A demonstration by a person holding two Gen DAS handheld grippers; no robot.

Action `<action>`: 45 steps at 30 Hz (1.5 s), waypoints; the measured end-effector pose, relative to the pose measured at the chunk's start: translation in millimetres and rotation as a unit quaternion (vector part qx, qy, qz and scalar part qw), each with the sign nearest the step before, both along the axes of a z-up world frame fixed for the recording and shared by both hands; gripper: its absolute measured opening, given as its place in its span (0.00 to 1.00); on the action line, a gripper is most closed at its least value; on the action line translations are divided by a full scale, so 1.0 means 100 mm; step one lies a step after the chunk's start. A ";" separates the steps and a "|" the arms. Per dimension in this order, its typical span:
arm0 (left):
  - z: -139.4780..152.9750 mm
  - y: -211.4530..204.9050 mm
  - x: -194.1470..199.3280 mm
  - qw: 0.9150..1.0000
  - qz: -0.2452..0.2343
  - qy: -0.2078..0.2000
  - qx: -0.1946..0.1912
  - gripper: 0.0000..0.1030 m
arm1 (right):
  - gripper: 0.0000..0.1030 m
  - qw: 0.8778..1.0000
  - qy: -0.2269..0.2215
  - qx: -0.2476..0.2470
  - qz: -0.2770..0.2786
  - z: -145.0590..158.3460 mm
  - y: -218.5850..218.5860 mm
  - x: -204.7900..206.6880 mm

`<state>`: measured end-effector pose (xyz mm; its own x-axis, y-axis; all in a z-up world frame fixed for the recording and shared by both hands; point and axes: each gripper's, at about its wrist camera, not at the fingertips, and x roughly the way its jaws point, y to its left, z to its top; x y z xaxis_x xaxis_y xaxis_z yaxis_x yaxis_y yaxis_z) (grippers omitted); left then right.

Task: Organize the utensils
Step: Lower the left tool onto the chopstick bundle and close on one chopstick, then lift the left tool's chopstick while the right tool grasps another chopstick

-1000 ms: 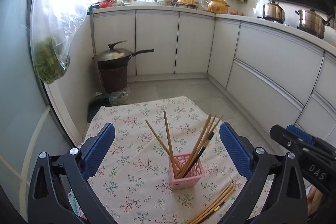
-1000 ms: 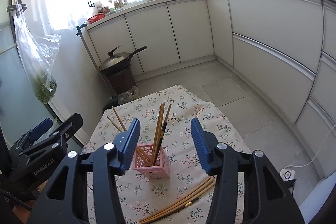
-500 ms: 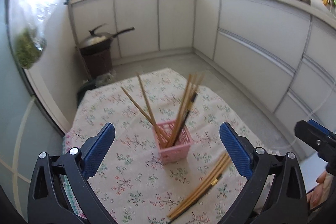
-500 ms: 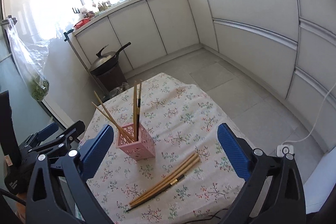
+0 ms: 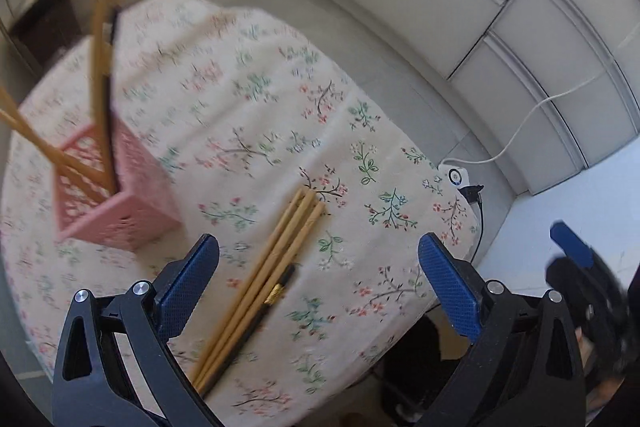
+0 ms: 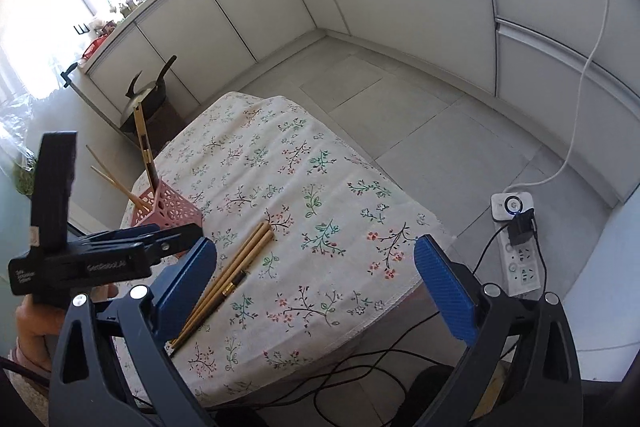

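Both claws, left claw (image 5: 318,277) and right claw (image 6: 316,275), gape wide and empty above loose chopsticks (image 5: 260,287) on the bench (image 5: 380,227). Next: grip one, carry it toward the pink basket (image 5: 116,203) at ten o'clock.

Loose chopsticks (image 5: 264,279) lie on floral cloth (image 5: 260,99) beside pink basket (image 5: 120,199)

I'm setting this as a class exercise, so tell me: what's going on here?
A person holds a gripper in each hand over a small table with a floral cloth. Some chopsticks already stand in a pink basket; a bundle of loose chopsticks lies flat on the cloth. Both the left gripper and the right gripper are open and empty, above the loose bundle.
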<state>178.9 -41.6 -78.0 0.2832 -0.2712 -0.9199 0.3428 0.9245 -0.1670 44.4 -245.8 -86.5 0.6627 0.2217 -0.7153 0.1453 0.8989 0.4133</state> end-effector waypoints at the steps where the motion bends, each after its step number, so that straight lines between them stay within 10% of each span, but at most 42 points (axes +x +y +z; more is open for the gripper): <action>1: -0.07 -0.02 0.06 1.000 0.005 0.008 0.003 0.93 | 0.93 1.000 0.004 0.004 0.001 -0.02 -0.01 0.01; 16: -0.75 -0.07 0.56 0.993 0.020 0.065 0.101 0.37 | 0.93 0.995 0.059 0.073 0.020 -0.28 -0.07 0.18; 36: -0.85 -0.14 0.43 0.992 -0.035 0.030 0.114 0.09 | 0.93 0.992 0.108 0.066 -0.001 -0.42 -0.05 0.28; 45: -0.17 0.20 -0.05 0.992 -0.049 -0.066 0.091 0.05 | 0.93 0.978 0.189 0.085 0.006 -0.64 0.46 0.78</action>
